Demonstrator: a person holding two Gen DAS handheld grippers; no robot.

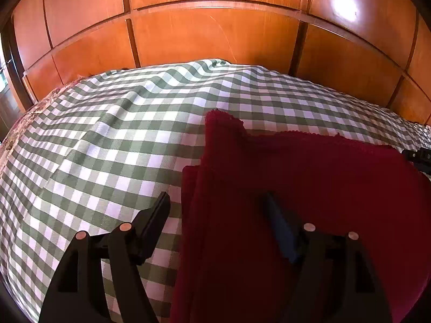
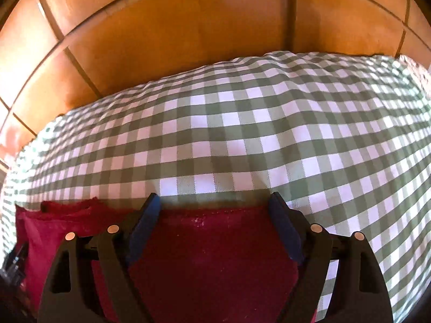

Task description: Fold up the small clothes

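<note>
At the lower right of the left wrist view, the dark red garment lies on the checked cloth, its left edge doubled into a loose flap. That flap could slip or bunch if either tool drags instead of lifting. The left gripper stands spread, one finger over the checks, the other over the red fabric, pinching nothing. In the right wrist view, the right gripper is likewise spread wide above the garment's far edge, empty.
</note>
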